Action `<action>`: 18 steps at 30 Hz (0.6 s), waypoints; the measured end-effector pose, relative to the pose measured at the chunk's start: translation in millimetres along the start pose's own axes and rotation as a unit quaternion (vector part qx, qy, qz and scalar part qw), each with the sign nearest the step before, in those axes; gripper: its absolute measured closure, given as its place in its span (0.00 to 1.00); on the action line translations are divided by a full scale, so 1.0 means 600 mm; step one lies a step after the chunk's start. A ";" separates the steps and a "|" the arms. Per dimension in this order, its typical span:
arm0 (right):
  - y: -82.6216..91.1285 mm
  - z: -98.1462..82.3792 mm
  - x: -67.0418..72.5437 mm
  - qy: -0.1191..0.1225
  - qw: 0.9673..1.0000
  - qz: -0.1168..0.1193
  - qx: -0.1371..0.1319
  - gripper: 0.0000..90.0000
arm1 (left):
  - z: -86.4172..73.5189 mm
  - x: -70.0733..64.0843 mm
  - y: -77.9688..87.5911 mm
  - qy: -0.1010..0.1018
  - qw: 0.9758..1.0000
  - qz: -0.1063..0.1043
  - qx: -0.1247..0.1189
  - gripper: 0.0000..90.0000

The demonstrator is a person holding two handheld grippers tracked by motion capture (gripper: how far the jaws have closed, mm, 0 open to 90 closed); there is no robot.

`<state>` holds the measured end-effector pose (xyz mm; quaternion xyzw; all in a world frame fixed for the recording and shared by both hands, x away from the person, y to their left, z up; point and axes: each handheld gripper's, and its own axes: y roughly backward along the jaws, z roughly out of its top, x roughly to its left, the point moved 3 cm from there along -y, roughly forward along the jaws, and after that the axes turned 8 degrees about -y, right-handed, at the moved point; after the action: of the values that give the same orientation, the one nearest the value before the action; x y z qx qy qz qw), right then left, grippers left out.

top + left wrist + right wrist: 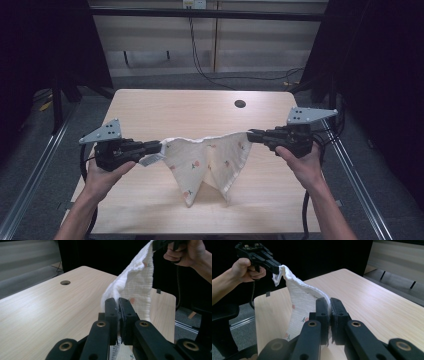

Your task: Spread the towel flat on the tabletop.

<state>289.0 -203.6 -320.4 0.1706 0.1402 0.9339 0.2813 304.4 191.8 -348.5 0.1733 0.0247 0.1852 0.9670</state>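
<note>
Left gripper: your left gripper (161, 147) is clenched on one top corner of the cloth (207, 160); in the left gripper view its two black jaws pinch the white fabric (132, 285) between them, with a printed label hanging just below the jaws.
Right gripper: your right gripper (250, 135) is clenched on the opposite top corner; in the right gripper view the jaws close on the cloth's edge (302, 297) with no gap visible.
Cloth: white, with a crinkled weave and small red and green flower prints. It hangs stretched between your two grippers, the top edge sagging a little in the middle.
Cloth shape: below the top edge it falls in two pointed folds, one longer toward your left, one toward your right.
Cloth position: over the middle of the tabletop (150, 107), nearer your edge of it; whether the lowest points touch the wood cannot be told.
Hands: your left hand (102, 177) and right hand (302, 162) grip the gripper bodies from below, well apart, at about the same height.
Tabletop: light wood, with a round hole (240, 104) near the far edge.
</note>
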 end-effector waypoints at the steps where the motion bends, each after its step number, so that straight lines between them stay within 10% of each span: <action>1: 0.003 0.002 0.002 0.002 1.000 -0.002 -0.001 0.95 | 0.005 -0.001 0.003 -0.002 1.000 0.004 0.002 0.96; 18: 0.075 0.012 0.077 0.033 0.998 0.019 -0.048 0.95 | 0.053 -0.064 0.042 -0.032 0.999 0.000 -0.017 0.96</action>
<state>234.0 -212.1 -286.7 0.1281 0.1008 0.9501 0.2661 263.5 189.5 -310.4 0.1631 -0.0092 0.1799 0.9700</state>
